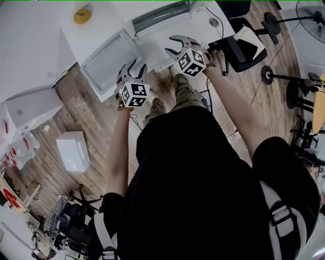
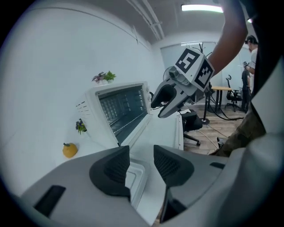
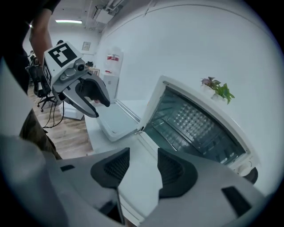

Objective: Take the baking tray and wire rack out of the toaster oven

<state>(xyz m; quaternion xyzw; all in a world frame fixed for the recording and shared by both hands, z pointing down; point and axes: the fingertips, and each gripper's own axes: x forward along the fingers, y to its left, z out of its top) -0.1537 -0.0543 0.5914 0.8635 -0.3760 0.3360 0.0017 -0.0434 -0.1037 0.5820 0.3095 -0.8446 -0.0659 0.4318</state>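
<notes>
The white toaster oven [image 1: 163, 14] stands at the back of the white table, its door [image 3: 141, 156] folded down flat toward me. Inside the cavity I see wire shelf bars [image 3: 178, 135]. An empty baking tray [image 1: 108, 64] lies on the table to the oven's left, also seen as the baking tray [image 3: 114, 120]. My left gripper [image 1: 133, 68] hovers over the table's front edge beside the tray, open and empty. My right gripper [image 1: 170, 43] hangs above the lowered door, open, with nothing between its pads. Each gripper view shows the other tool: the right gripper [image 2: 156, 110], the left gripper [image 3: 101, 110].
A yellow pumpkin-shaped ornament [image 2: 69, 150] sits on the table left of the oven, and small plants [image 3: 217, 88] stand on its top. A black office chair [image 1: 242, 46] is at the table's right end. White boxes [image 1: 73, 151] lie on the wooden floor to my left.
</notes>
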